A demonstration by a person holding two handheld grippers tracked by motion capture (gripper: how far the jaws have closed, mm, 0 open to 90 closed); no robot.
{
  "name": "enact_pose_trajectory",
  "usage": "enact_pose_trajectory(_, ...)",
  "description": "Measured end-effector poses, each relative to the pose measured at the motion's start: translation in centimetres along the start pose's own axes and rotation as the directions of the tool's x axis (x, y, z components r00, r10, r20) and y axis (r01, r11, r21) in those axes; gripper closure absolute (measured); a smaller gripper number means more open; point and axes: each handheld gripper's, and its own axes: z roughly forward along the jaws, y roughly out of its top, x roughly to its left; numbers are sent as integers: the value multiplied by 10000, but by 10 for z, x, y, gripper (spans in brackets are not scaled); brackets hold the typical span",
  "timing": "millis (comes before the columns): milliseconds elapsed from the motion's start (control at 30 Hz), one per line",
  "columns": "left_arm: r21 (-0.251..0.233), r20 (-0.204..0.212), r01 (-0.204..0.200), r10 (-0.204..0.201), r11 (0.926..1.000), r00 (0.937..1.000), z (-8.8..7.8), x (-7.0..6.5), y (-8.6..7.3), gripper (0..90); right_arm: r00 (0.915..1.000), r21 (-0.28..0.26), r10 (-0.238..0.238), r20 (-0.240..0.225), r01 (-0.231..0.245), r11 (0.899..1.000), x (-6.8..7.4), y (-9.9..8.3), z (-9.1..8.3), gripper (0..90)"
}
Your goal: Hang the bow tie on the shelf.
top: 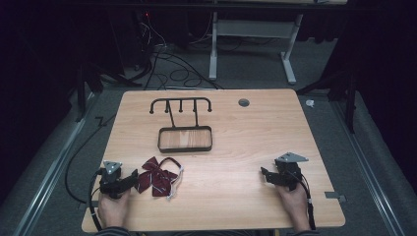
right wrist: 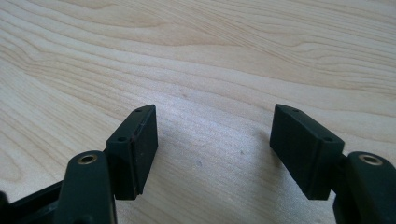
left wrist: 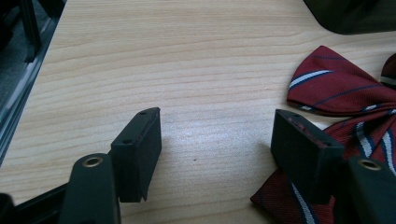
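A dark red bow tie (top: 158,178) with white and navy stripes and a thin strap lies flat near the table's front left. My left gripper (top: 132,179) rests on the wood just left of it, jaws wide open and nothing between them. In the left gripper view the bow tie (left wrist: 334,86) lies ahead to the right, partly under the right jaw, and the left gripper (left wrist: 217,135) frames bare wood. My right gripper (top: 265,175) sits on the table at the front right, open over bare wood (right wrist: 215,130).
A black metal rack (top: 184,125) with a rectangular base frame and a hooked top bar stands at the table's middle back. A round cable hole (top: 243,103) is near the far edge. Desk legs and cables lie on the floor beyond.
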Motion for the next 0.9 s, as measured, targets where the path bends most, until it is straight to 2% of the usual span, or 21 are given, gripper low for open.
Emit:
enact_pose_trajectory(433, -6, -36, 9, -9, 10000, 10000, 0, -1, 0, 331, 10000, 13, -52, 25, 52, 10000, 0, 0, 0, 336)
enact_pose_trajectory(700, 29, 161, -115, 114, 9999, 9998, -1, 2, 0, 339, 10000, 4, -63, 18, 63, 10000, 0, 0, 0, 336)
enact_pose_trajectory(900, -129, 370, 192, -187, 9997, 9991, -7, 6, -1, 351, 10000, 13, -52, 19, 52, 10000, 0, 0, 0, 336)
